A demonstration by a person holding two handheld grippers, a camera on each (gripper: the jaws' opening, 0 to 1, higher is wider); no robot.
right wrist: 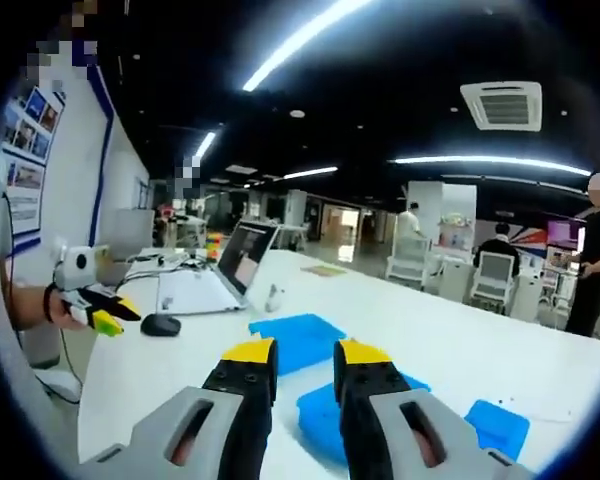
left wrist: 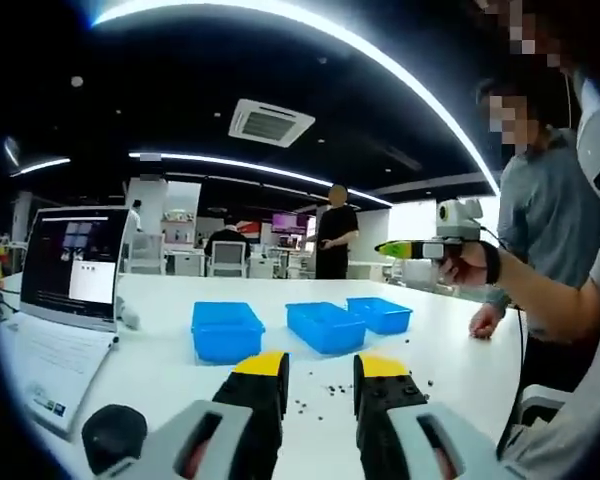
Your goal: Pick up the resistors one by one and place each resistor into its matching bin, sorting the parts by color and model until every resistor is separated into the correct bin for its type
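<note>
in the left gripper view, an open laptop (left wrist: 72, 268) stands at the far left of the white bench (left wrist: 450, 340), with a printed sheet (left wrist: 50, 365) lying in front of it and a black mouse (left wrist: 113, 435) near the bench's near edge. further right, three blue bins (left wrist: 227, 330) sit in a row toward the middle of the bench, set a little apart from one another. the left hand-held gripper (left wrist: 320, 385) rises from the bottom with its yellow-tipped jaws apart and nothing between them. small dark resistors (left wrist: 330, 390) lie scattered on the bench between and just past the jaw tips, on the near side of the bins. at the right, the right hand-held gripper (left wrist: 400, 248) is held up in the air above the bench, gripped by a person's hand (left wrist: 465, 265); whether its jaws are parted cannot be told here. another person (left wrist: 545, 230) stands at the bench's right edge with a hand resting on it.

in the right gripper view, the left hand-held gripper (right wrist: 115, 315) appears at the left, held aloft beside the bench (right wrist: 480, 350). the mouse (right wrist: 161, 324) and the laptop (right wrist: 230, 265) lie beyond it. the right hand-held gripper (right wrist: 305, 352) has its jaws apart and empty, hovering over the bins (right wrist: 300, 340).
</note>
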